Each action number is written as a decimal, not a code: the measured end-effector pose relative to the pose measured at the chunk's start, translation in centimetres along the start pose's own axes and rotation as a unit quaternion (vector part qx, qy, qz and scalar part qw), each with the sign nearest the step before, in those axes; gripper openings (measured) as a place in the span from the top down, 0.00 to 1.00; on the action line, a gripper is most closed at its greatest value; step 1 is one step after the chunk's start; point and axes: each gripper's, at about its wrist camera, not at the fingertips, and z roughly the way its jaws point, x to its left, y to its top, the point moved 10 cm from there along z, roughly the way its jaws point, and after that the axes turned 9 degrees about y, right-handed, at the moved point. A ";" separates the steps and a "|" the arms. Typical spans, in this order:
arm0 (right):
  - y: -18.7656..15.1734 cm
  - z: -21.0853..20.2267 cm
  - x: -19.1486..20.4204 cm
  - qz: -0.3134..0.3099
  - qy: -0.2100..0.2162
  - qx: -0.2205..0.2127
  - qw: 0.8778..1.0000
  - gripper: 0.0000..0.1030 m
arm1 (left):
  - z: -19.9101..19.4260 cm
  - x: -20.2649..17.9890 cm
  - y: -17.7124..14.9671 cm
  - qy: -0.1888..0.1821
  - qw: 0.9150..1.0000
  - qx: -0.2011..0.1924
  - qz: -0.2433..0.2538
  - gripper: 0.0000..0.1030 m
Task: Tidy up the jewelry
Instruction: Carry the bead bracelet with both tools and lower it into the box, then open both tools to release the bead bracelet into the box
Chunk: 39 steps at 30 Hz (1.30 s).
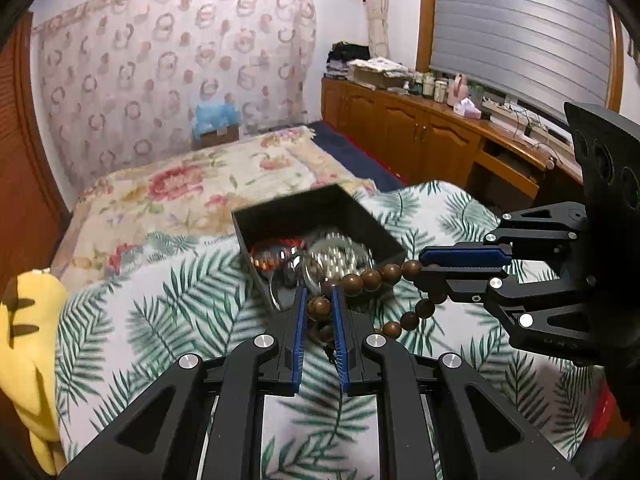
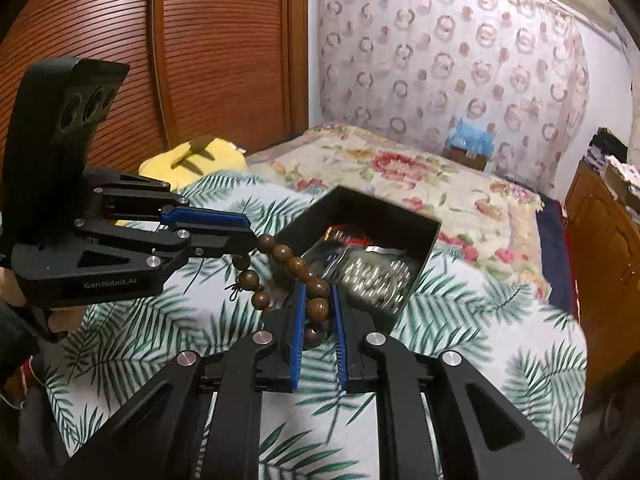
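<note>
Bed (image 1: pixel 168 320): a palm-leaf sheet over a floral quilt (image 2: pixel 420 176) carries the work; a yellow plush (image 1: pixel 28 320) lies at its edge.

Box (image 1: pixel 372 224): black, open-topped, tilted toward the cameras on the soft sheet, already holding a pearl strand (image 1: pixel 340 258) and a red-and-black piece too blurred to name.

Bracelet (image 1: pixel 372 278): a loop of brown wooden beads, held just in front of the box and above the sheet, stretched between both tools, probably so the loop stays open and untangled for lowering into the box.

Left tool (image 1: pixel 320 312): pads pinch one bead. Right tool (image 2: pixel 318 312): pads pinch a carved bead on the opposite side.

Writing: "GenRobot.AI" on the left tool's body, seen from the right wrist.
</note>
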 end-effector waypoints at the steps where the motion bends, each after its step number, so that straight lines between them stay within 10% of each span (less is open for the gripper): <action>1: 0.5 -0.1 -0.4 -0.001 -0.001 -0.003 1.000 0.86 | 0.1 0.0 0.4 0.000 1.000 -0.002 0.000 0.89; 21: 3.5 3.4 -5.5 0.016 -0.015 -0.022 1.000 0.85 | 5.0 1.9 4.5 0.028 0.999 -0.005 -0.030 0.87; 29: 2.2 3.8 -6.2 0.043 -0.012 -0.015 0.999 0.69 | 4.7 2.9 3.9 0.038 0.998 -0.006 -0.047 0.70; 35: 1.6 2.4 -5.7 0.065 -0.025 -0.027 0.997 0.65 | 2.8 3.8 3.5 0.065 0.996 -0.018 -0.057 0.28; 39: 1.3 0.9 -5.7 0.082 -0.049 -0.043 0.994 0.41 | 0.8 4.3 3.1 0.084 0.994 -0.033 -0.066 0.08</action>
